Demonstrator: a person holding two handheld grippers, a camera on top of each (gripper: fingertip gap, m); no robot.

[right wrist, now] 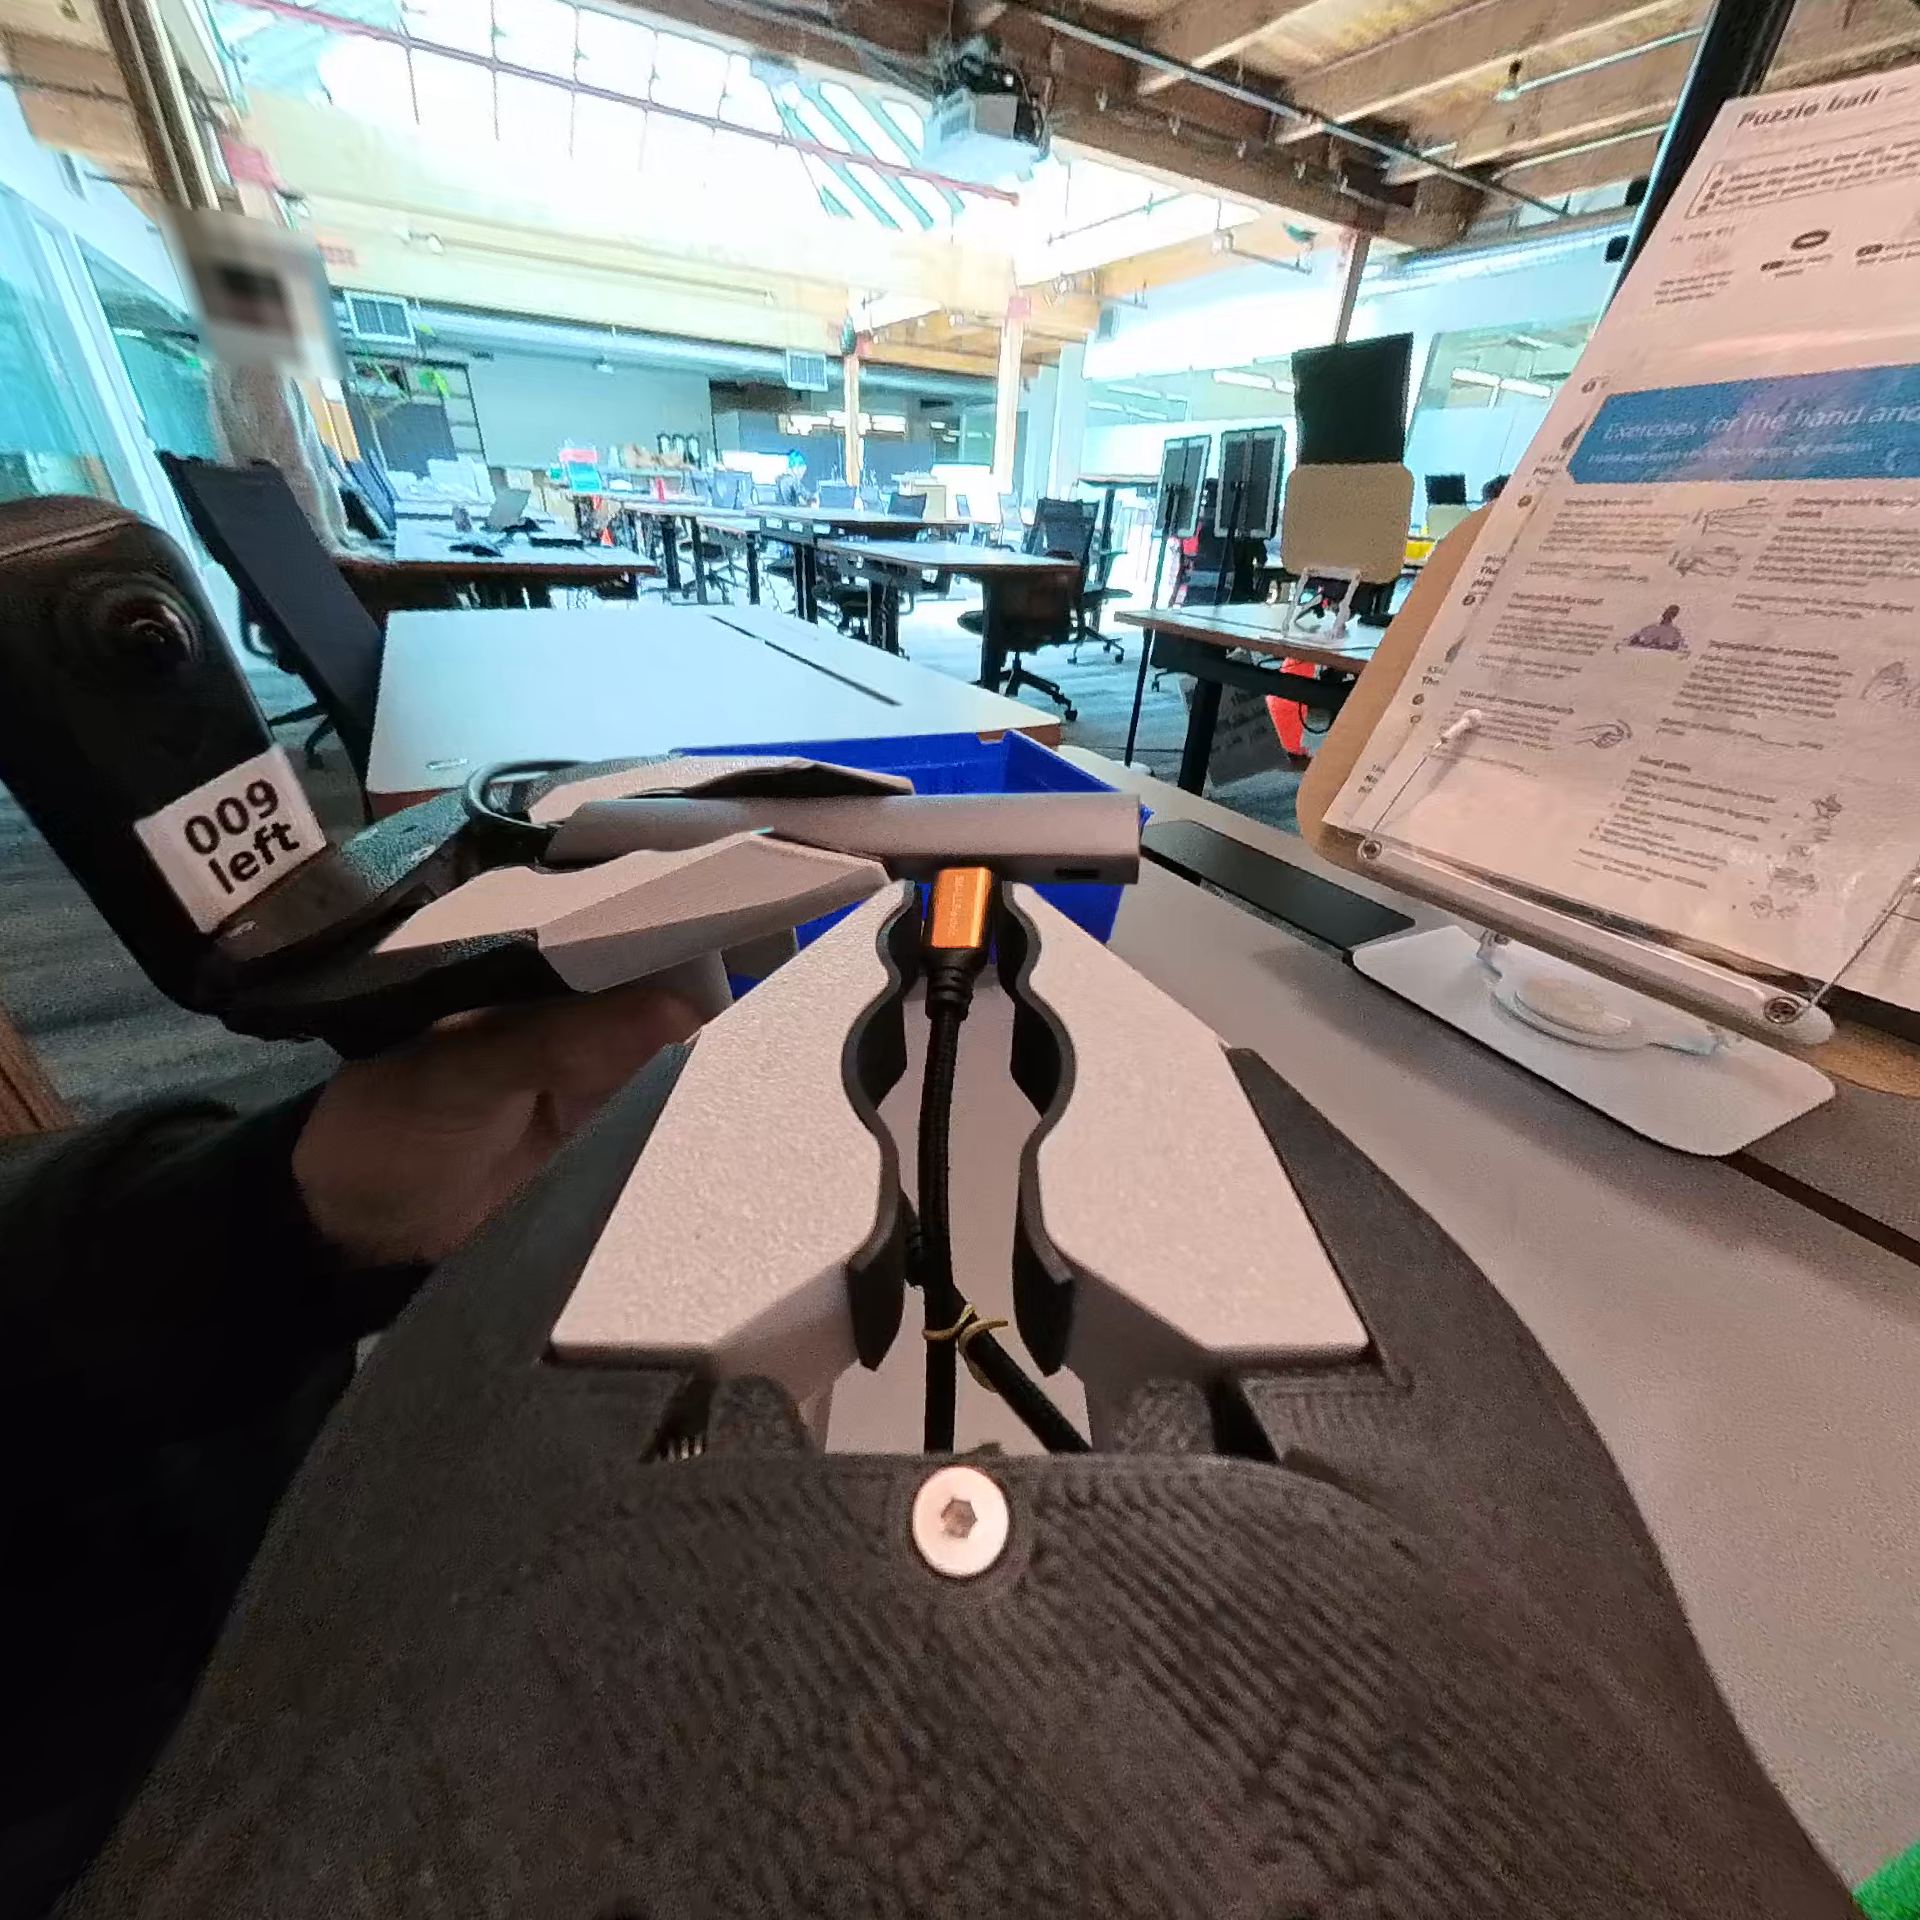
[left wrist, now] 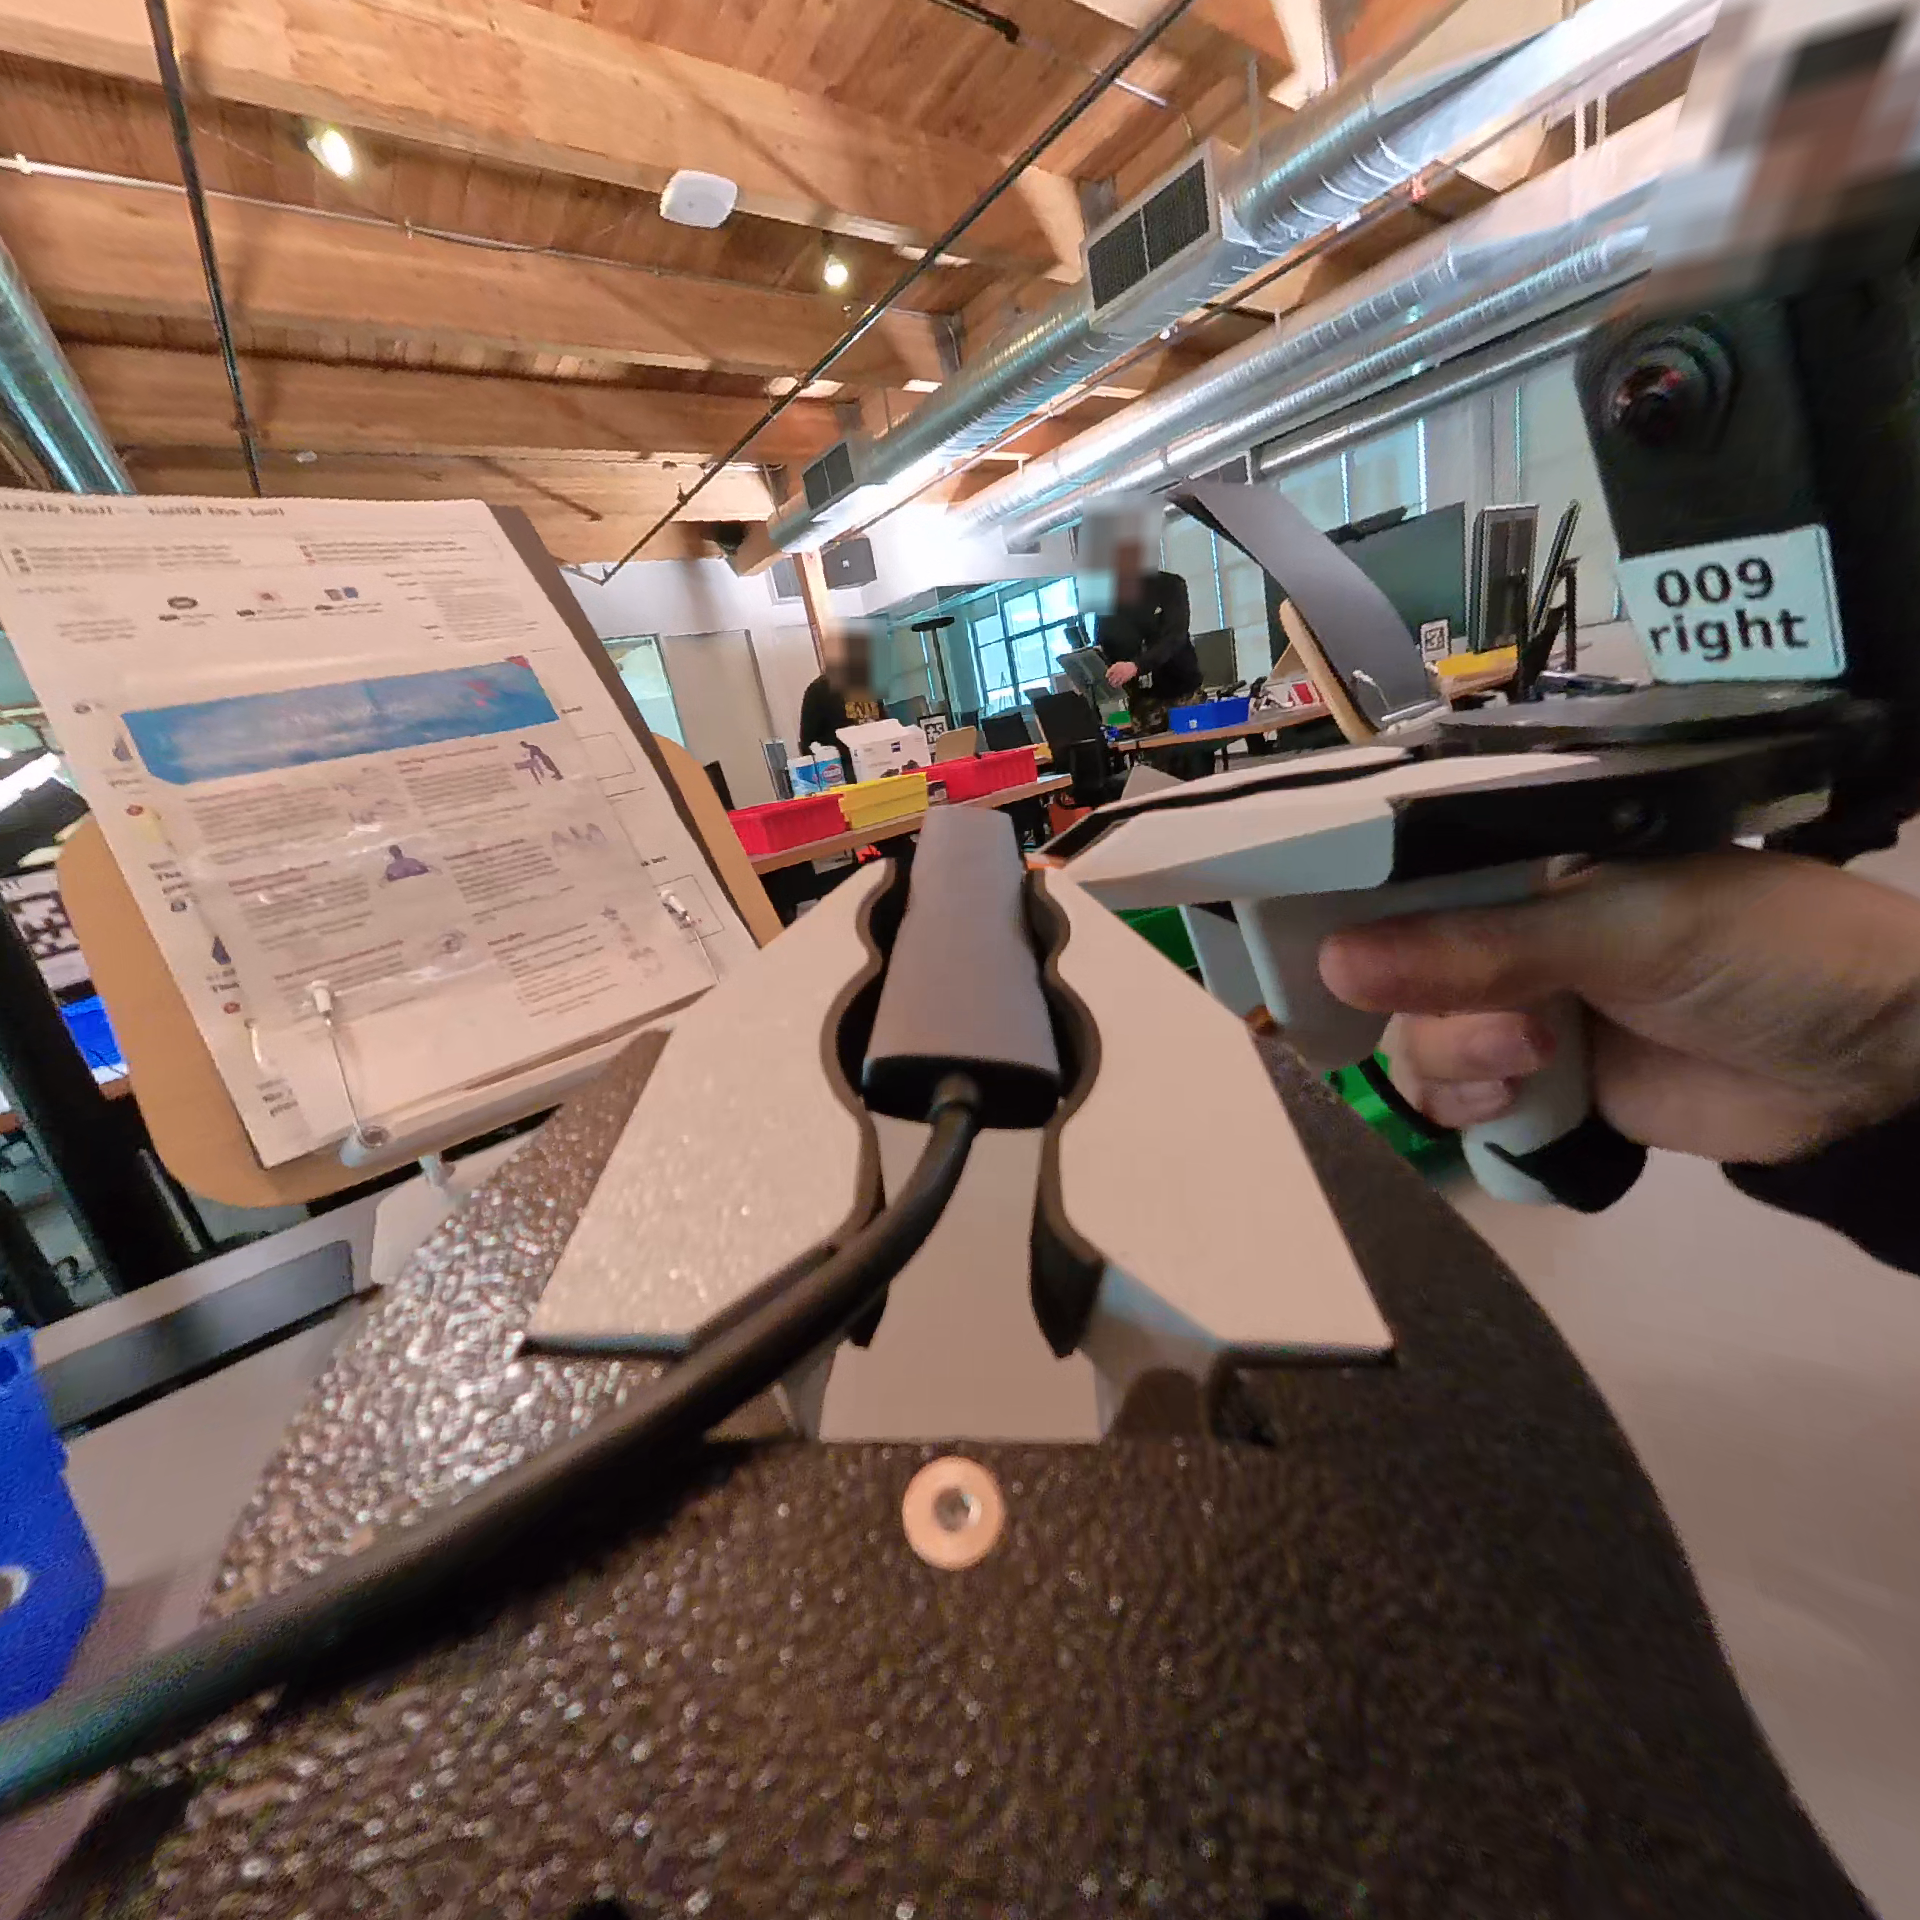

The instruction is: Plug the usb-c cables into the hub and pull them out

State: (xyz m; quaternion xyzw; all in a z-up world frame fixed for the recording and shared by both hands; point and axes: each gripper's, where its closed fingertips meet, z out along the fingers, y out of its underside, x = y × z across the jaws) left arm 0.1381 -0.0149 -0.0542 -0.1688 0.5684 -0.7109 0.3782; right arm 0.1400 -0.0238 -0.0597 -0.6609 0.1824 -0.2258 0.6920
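My left gripper (left wrist: 961, 883) is shut on a grey hub (left wrist: 956, 945) and holds it in the air, its black lead (left wrist: 727, 1340) trailing down to the left. In the right wrist view the hub (right wrist: 914, 826) lies crosswise in front of me. My right gripper (right wrist: 956, 904) is shut on the orange plug (right wrist: 958, 906) of a black braided usb-c cable (right wrist: 940, 1143). The plug's tip meets the hub's side; how deep it sits I cannot tell. The right gripper (left wrist: 1070, 847) comes at the hub from the right in the left wrist view.
A printed sheet on a clear stand (left wrist: 343, 790) is at the left, also at the right in the right wrist view (right wrist: 1662, 675). A blue bin (right wrist: 987, 769) sits behind the hub on the grey table (right wrist: 1455, 1195). A blue block (left wrist: 31, 1507) is at the far left. Left and right tips are no more than a few centimetres apart.
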